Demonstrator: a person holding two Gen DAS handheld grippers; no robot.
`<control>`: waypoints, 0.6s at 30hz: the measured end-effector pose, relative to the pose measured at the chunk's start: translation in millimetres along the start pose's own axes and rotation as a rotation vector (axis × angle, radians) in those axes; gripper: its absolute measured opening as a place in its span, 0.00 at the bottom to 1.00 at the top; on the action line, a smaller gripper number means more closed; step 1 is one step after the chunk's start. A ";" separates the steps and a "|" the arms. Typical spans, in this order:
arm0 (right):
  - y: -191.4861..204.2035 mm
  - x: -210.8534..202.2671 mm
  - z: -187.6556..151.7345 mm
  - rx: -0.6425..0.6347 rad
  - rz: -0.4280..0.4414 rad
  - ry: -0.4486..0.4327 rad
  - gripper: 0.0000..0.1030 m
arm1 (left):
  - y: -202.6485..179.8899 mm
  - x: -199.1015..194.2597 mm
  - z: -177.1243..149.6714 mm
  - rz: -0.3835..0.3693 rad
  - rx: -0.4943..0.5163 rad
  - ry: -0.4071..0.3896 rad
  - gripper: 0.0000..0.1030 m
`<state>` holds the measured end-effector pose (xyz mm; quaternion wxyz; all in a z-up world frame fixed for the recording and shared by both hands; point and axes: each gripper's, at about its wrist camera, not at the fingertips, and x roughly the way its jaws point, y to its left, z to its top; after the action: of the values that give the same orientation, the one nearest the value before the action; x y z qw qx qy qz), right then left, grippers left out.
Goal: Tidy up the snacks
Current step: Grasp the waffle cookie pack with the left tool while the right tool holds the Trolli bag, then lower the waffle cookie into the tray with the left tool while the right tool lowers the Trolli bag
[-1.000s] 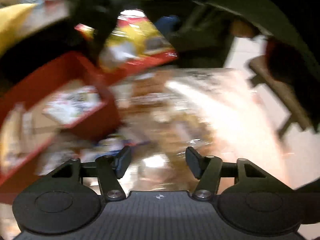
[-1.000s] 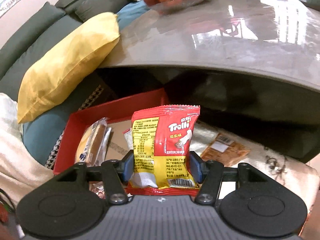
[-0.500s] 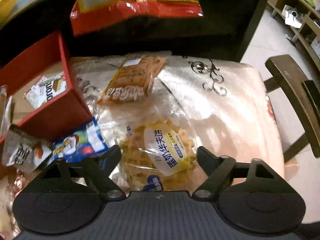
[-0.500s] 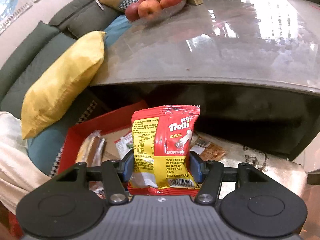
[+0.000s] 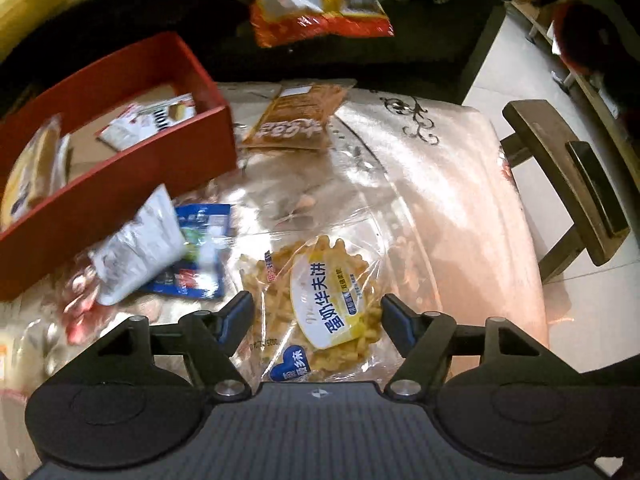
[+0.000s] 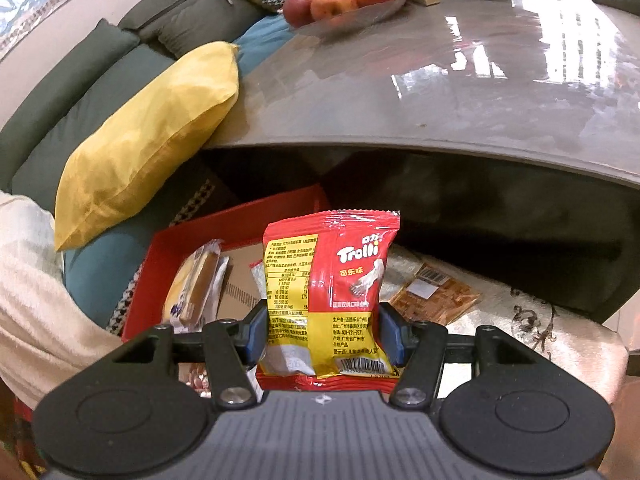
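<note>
The right claw [image 6: 323,330] is clamped on a red-and-yellow Trolli gummy packet [image 6: 330,292], held upright above the red box [image 6: 240,220]. The left claw [image 5: 318,314] has just been closing but stands apart, its pads either side of a clear waffle packet [image 5: 320,304] lying on the cushioned stool [image 5: 460,184], near its front edge beside the red box.

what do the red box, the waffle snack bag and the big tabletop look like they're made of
Red box: looks like cardboard, matte red outside, plain brown inside with printed marks on the floor.
Waffle snack bag: clear glossy plastic film; the yellow pieces show through and the wrinkles catch glare.
Tabletop: polished grey, mirror-like reflections; possibly stone or glass, cannot tell which.
</note>
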<state>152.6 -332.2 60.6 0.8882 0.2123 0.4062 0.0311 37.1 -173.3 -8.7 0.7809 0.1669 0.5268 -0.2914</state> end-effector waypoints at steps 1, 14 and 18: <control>1.0 1.0 -0.7 -0.002 -0.001 0.003 0.50 | 3.8 -3.6 0.3 -0.009 -0.013 -0.006 0.73; 25.7 7.4 4.5 -0.038 0.035 -0.002 0.50 | 84.6 -73.0 15.0 0.034 -0.245 -0.213 0.73; 38.1 13.0 8.7 -0.048 0.047 -0.003 0.50 | 107.4 -93.7 34.1 0.073 -0.310 -0.301 0.73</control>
<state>172.1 -297.7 71.7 0.8927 0.2006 0.3988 0.0615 103.9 -83.3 85.8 0.8772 0.0184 0.4362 -0.1999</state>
